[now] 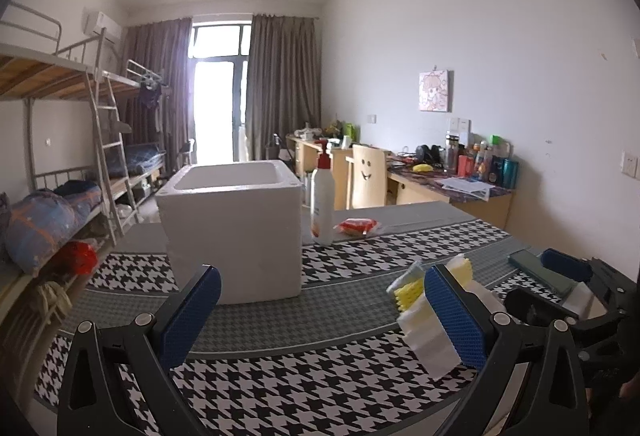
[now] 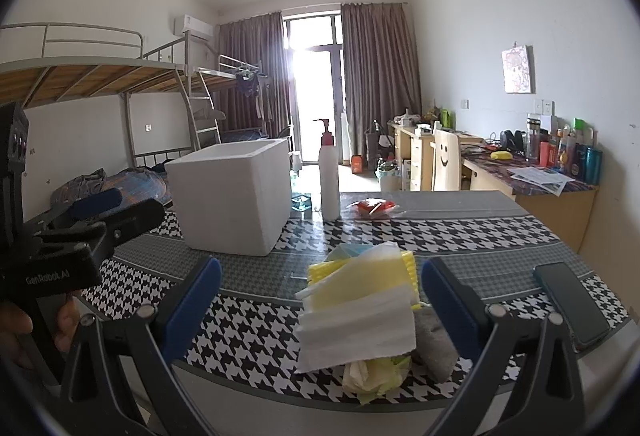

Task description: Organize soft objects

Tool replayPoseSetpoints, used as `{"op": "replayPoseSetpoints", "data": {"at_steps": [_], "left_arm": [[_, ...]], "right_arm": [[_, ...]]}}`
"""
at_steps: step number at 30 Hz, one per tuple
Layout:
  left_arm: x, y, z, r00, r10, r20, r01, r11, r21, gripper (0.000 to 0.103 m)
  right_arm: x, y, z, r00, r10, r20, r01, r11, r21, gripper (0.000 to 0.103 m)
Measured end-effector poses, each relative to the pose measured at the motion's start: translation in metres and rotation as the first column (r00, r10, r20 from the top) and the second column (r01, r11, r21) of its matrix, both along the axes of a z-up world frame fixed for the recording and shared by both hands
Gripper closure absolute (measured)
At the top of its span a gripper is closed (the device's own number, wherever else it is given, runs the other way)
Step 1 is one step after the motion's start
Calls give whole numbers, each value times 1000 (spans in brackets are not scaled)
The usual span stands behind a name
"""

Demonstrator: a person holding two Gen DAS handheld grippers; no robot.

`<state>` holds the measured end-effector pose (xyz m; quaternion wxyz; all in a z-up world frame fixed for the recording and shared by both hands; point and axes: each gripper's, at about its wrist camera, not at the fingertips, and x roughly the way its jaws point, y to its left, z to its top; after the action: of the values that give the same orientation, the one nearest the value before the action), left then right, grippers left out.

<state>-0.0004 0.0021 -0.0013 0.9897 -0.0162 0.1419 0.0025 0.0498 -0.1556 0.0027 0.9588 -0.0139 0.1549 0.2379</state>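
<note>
Nearest my lenses, both grippers hang above the houndstooth tablecloth [image 1: 280, 396], the biggest surface I have, covering the table in black-and-white check with grey bands. My left gripper [image 1: 320, 320] has its blue-padded fingers spread wide with nothing between them; my right gripper [image 2: 320, 300] is equally wide and grips nothing, its fingers standing either side of the pile without touching it.

Next in size, the white foam box [image 1: 236, 232] sits open-topped toward the far left of the table. Just beside its right side stands a white pump bottle [image 1: 322, 204] with a red collar, and a red packet [image 1: 356, 226] lies near the bottle's foot.

The pile of soft cloths and sponges [image 2: 360, 312] lies at the near edge of the table, well apart from the box: white and yellow sheets on top, a yellow ribbed sponge behind, something grey and something pale green underneath. A dark phone [image 2: 572, 300] lies flat to the right of the pile.
</note>
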Motion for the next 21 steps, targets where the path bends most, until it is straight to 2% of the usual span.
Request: {"op": "replayPoseSetpoints", "data": {"at_steps": [21], "left_arm": [[2,-1,-1,1000,12,-7,-12,1000,12,1]], "right_arm": [[1,-1,1,1000,0,-5,0,1000,-1,1]]}}
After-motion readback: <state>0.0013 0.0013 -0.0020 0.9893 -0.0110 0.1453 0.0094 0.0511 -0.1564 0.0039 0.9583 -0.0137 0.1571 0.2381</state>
